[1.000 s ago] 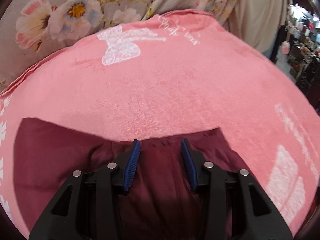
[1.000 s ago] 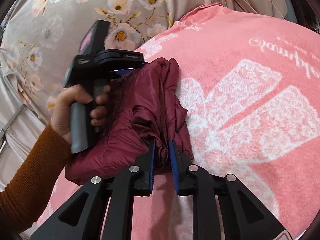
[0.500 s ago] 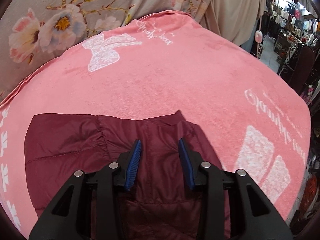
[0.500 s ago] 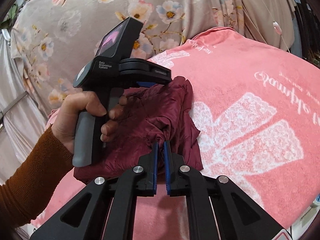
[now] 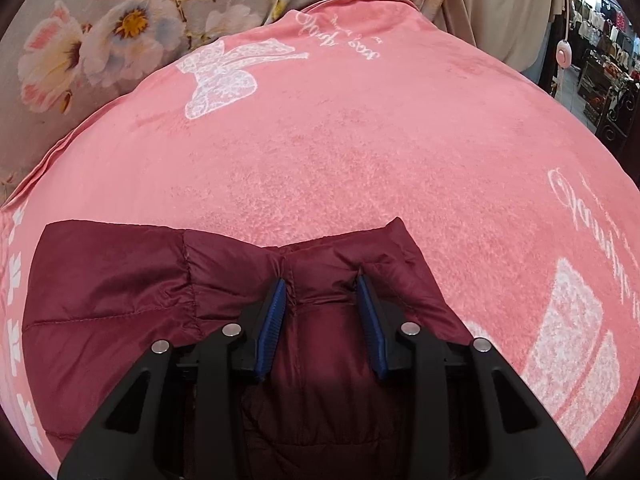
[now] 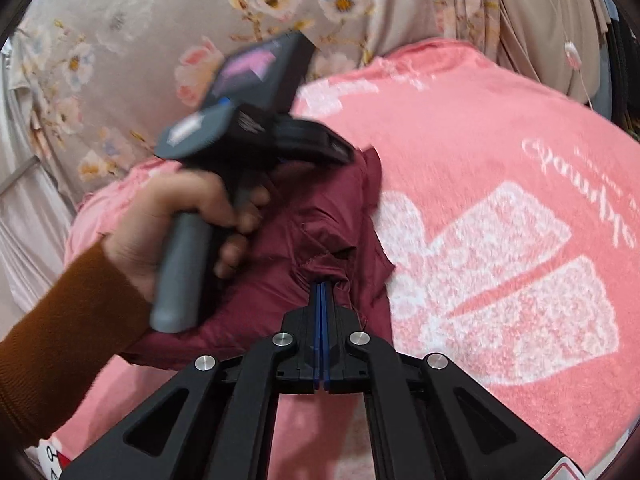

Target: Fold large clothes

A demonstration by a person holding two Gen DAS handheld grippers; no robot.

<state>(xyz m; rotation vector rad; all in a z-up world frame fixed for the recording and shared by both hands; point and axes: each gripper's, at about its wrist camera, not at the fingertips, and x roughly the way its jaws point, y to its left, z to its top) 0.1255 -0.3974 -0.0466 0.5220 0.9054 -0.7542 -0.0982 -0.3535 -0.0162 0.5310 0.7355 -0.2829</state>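
— Where do your jaws stand?

— My right gripper has just been closing and is now pressed together on a pinch of the maroon jacket, at a bunched fold on its right side. My left gripper is partly spread, its blue pads astride a puffed ridge by the seam; I cannot tell whether they bite or only rest there.

— And the jacket itself?

— It lies bunched near the close edge of the pink blanket, toward its left corner, with the far half of the blanket bare.

— How will it handle?

— I judge it light, soft and slippery: quilted shell, padded, springy. A thin pinch could slide out, so I'd rather take seams, hems or a doubled edge, and lift both sides evenly
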